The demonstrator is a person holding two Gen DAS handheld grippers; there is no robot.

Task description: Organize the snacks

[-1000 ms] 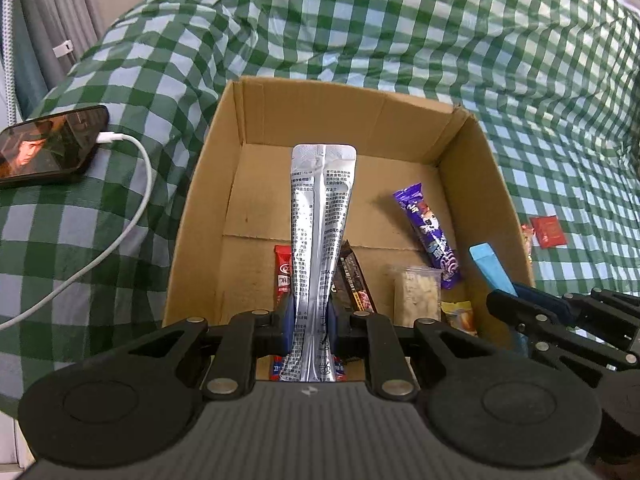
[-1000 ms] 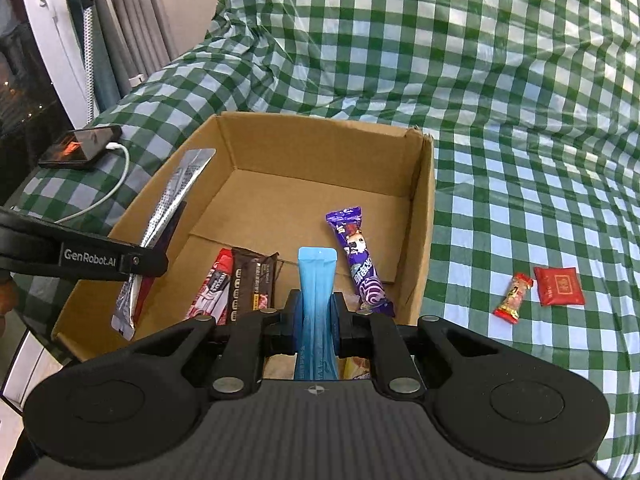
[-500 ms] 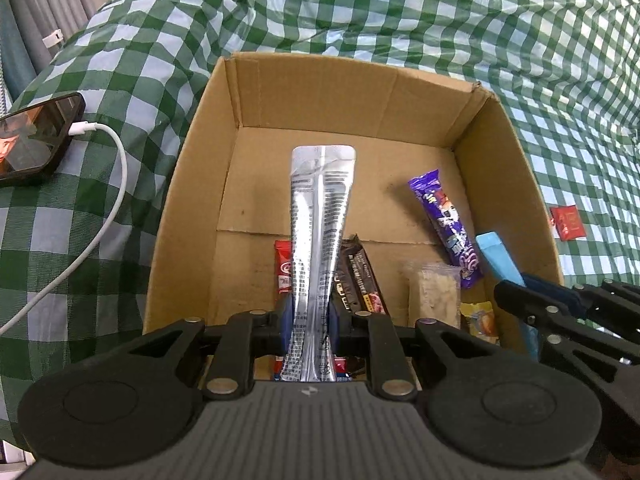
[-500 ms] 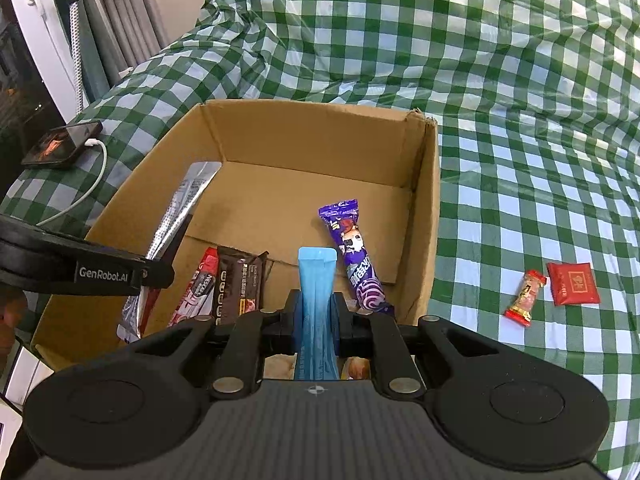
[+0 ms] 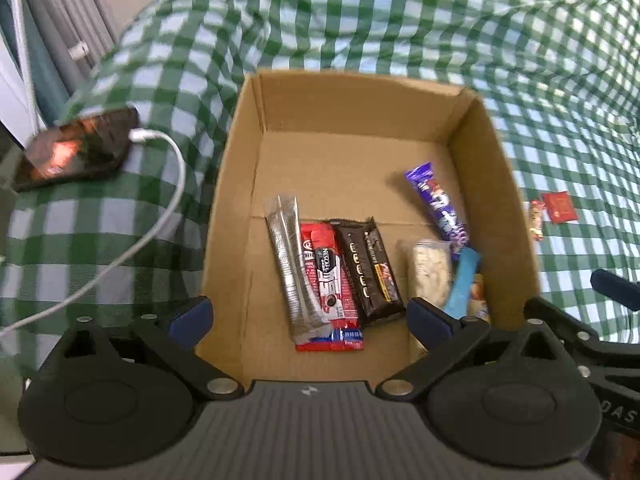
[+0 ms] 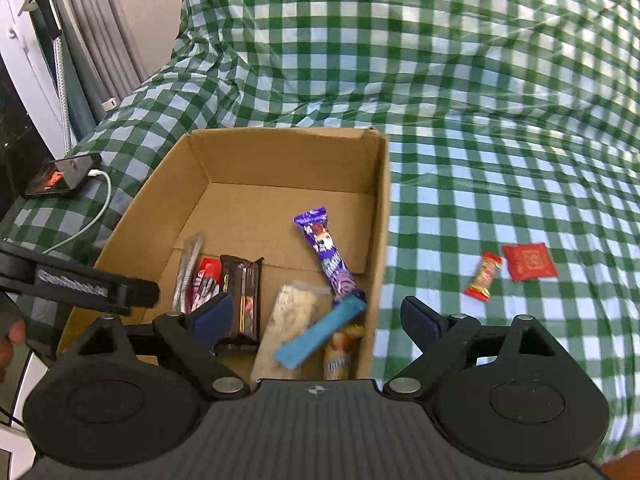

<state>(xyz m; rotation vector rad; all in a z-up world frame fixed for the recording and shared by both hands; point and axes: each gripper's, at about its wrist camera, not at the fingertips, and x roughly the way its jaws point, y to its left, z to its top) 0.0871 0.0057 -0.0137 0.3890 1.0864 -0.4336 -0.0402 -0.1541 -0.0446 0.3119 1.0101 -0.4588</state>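
Both jaws have just been opening and now stand wide, empty. The left gripper [image 5: 310, 316] hangs over the silver sachet [image 5: 291, 264] in the cardboard box [image 5: 352, 116]; the right gripper [image 6: 316, 314] over the blue packet [image 6: 320, 336]. Only the right view shows a person's fingertip [image 6: 12, 336].

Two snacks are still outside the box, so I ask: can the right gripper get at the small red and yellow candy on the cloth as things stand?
Probably yes. The right gripper is open and empty, and the candy lies alone on the cloth beside the box.
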